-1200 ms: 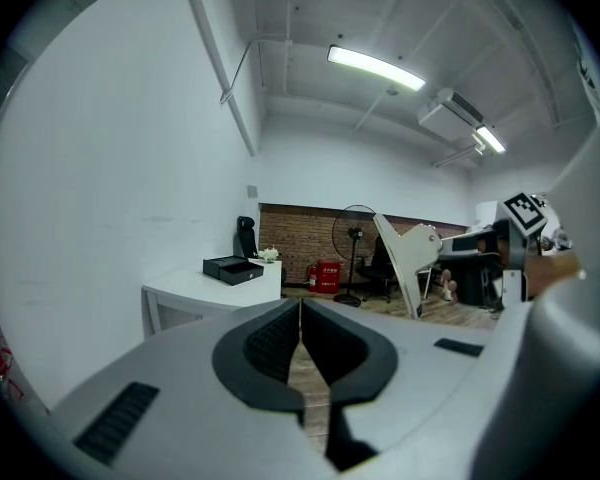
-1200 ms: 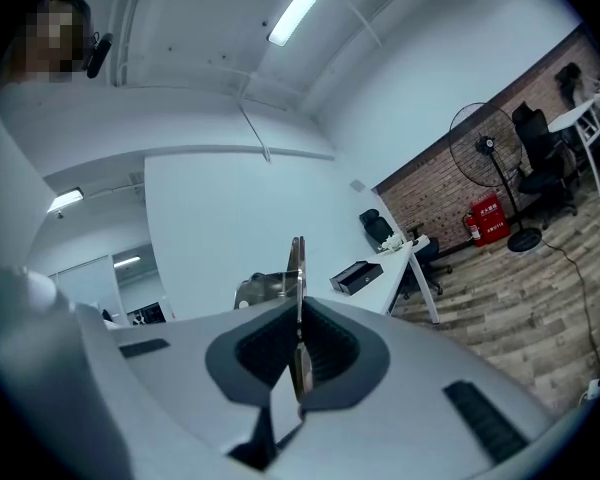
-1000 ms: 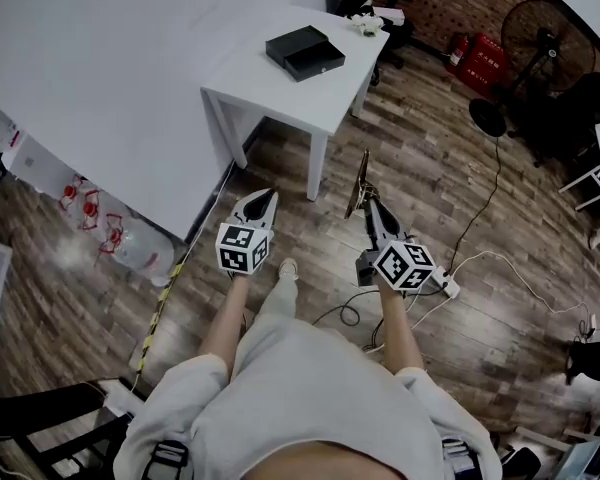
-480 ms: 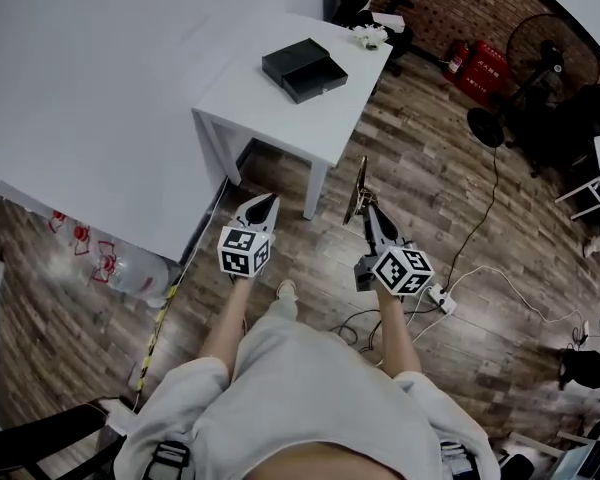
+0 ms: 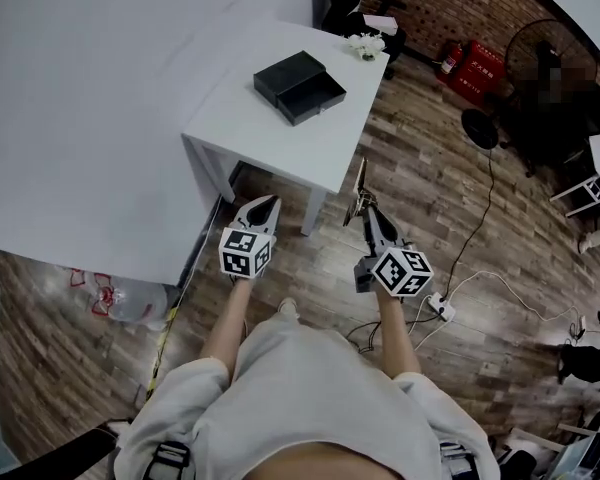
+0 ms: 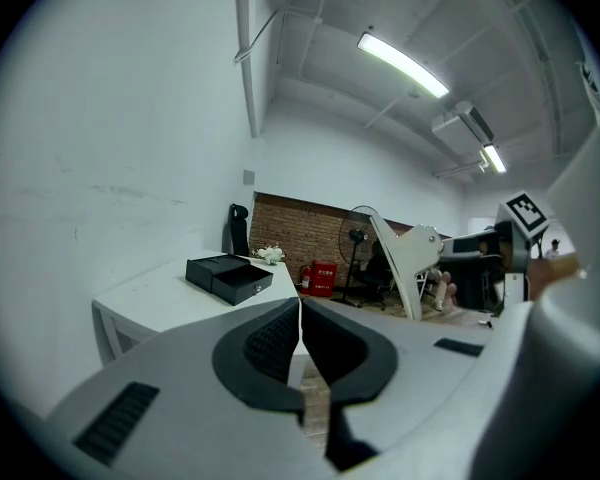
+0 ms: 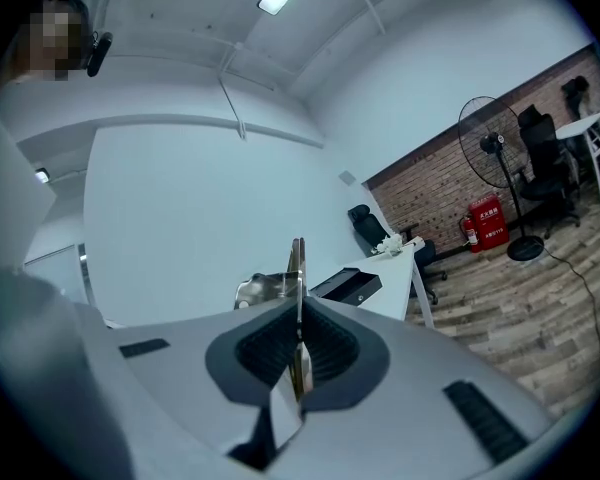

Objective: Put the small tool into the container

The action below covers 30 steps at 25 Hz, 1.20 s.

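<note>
Grips the thin metal tool (image 5: 360, 182) in the right gripper (image 5: 367, 208), long axis aimed ahead; faces the black drawer box (image 5: 298, 86) ahead-left on the white table (image 5: 280, 143); holds the left gripper (image 5: 263, 207) closed, empty.

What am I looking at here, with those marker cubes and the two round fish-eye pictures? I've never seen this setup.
There is no robot. A person carries a hand-held gripper in each hand, and the cubes with square markers are part of the grippers.

The top-down picture comes from a camera on the person's head. It shows a wooden floor and a white table ahead. On the table sit a black box, whose drawer looks pulled out, and something small and white, too small to identify.

The two round pictures come from a camera riding on each gripper, looking along its jaws. The left gripper has its jaws together with nothing between them. The right gripper is shut on a thin metal tool that sticks out past its tips.
</note>
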Each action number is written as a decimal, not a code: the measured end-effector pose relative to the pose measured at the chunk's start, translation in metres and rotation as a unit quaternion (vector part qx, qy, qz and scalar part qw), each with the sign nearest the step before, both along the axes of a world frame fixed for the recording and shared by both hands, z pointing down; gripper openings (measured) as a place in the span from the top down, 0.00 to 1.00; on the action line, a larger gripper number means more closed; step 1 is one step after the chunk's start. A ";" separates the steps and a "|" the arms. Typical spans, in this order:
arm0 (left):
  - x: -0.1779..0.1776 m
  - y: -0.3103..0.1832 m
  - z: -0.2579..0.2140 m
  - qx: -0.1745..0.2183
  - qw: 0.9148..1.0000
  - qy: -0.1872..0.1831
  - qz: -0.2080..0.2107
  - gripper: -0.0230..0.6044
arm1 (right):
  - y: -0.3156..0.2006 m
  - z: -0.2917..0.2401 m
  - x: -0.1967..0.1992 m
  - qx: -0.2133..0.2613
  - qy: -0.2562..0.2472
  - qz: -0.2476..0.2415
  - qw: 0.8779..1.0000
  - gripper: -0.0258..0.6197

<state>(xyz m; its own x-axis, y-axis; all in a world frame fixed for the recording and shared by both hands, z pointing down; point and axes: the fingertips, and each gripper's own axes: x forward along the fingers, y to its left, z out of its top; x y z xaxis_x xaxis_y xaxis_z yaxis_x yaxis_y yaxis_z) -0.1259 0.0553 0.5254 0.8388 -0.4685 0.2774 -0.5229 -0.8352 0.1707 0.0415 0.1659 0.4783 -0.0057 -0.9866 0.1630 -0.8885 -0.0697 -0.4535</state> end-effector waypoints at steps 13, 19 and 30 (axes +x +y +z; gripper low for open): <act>0.013 -0.058 0.006 -0.001 1.000 -0.013 0.023 0.94 | -0.055 0.006 0.010 0.004 -0.013 0.018 1.000 0.95; 0.013 -0.061 0.010 -0.001 0.999 -0.017 0.027 0.94 | -0.057 0.013 0.014 0.001 -0.018 0.023 1.000 0.95; 0.021 -0.068 0.017 -0.002 0.999 -0.022 0.031 0.94 | -0.067 0.020 0.020 0.001 -0.021 0.018 1.000 0.95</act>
